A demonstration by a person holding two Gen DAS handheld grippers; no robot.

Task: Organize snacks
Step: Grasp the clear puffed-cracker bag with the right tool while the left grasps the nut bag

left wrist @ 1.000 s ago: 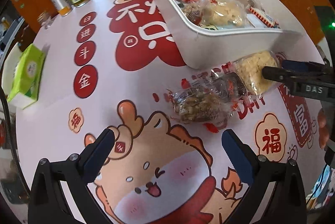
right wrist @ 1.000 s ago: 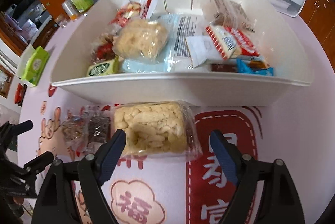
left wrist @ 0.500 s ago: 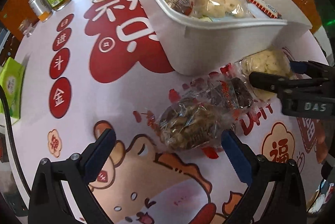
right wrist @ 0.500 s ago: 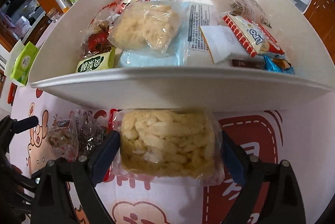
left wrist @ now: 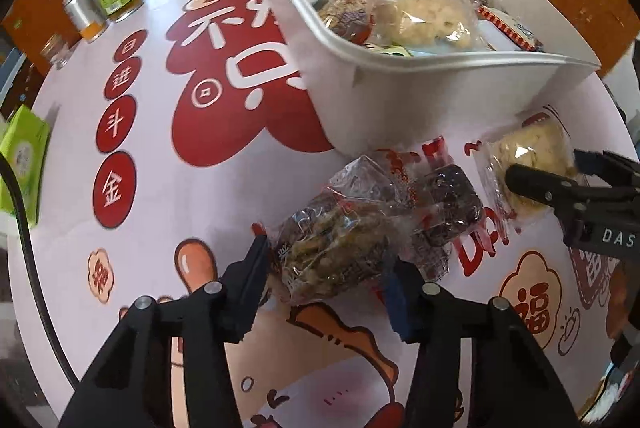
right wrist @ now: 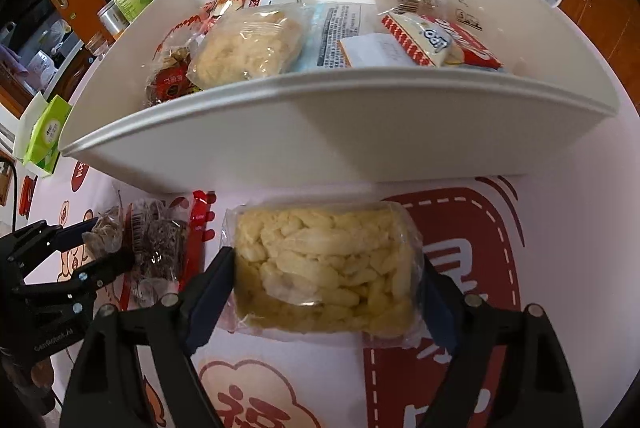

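nut brittle pack point(left wrist: 336, 252): clear crinkled wrap | rice puff pack point(right wrist: 324, 268): pale, clear-wrapped

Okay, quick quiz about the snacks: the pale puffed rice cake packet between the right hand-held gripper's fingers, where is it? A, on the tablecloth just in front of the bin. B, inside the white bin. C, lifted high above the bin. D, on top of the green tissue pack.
A: the puffed rice cake packet lies on the printed tablecloth below the near wall of the white bin.
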